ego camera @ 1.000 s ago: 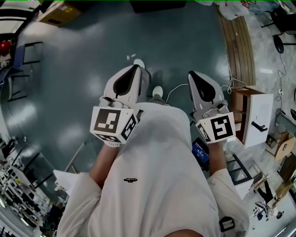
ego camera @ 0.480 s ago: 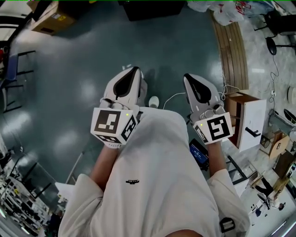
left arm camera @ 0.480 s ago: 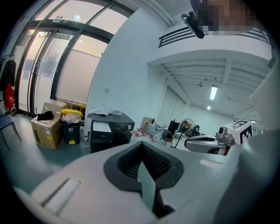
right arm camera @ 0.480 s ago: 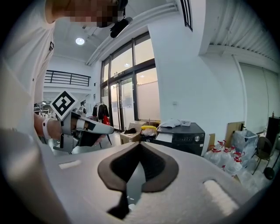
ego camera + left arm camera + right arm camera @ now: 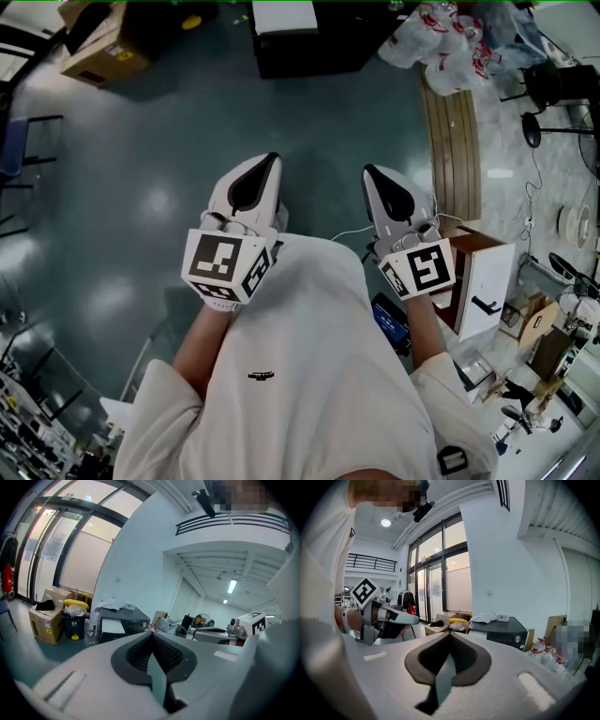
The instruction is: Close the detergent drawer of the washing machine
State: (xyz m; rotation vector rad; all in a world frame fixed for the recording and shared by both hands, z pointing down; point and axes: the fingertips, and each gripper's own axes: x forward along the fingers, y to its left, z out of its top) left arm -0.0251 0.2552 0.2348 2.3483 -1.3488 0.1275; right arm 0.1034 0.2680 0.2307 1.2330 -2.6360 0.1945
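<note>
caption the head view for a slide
Person in white shirt holds left gripper and right gripper shut, empty, over glossy teal floor.

Glossy floor (image 5: 141, 187), wooden slats (image 5: 452, 141), cardboard box (image 5: 98, 47), matt plastic left tool (image 5: 272, 159)

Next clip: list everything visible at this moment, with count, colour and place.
cardboard box: one, brown, far left on the floor
bin: one, black with yellow top, next to the box
dark appliance: one, black, white sheet on top, far centre
plastic bags: several, pale, far right
slatted bench: one, wooden, right side
small cabinet: one, white and brown, near right
floor: glossy grey-green
shirt: one, white, on the person
left gripper: white, jaws together, empty
right gripper: white, jaws together, empty
</note>
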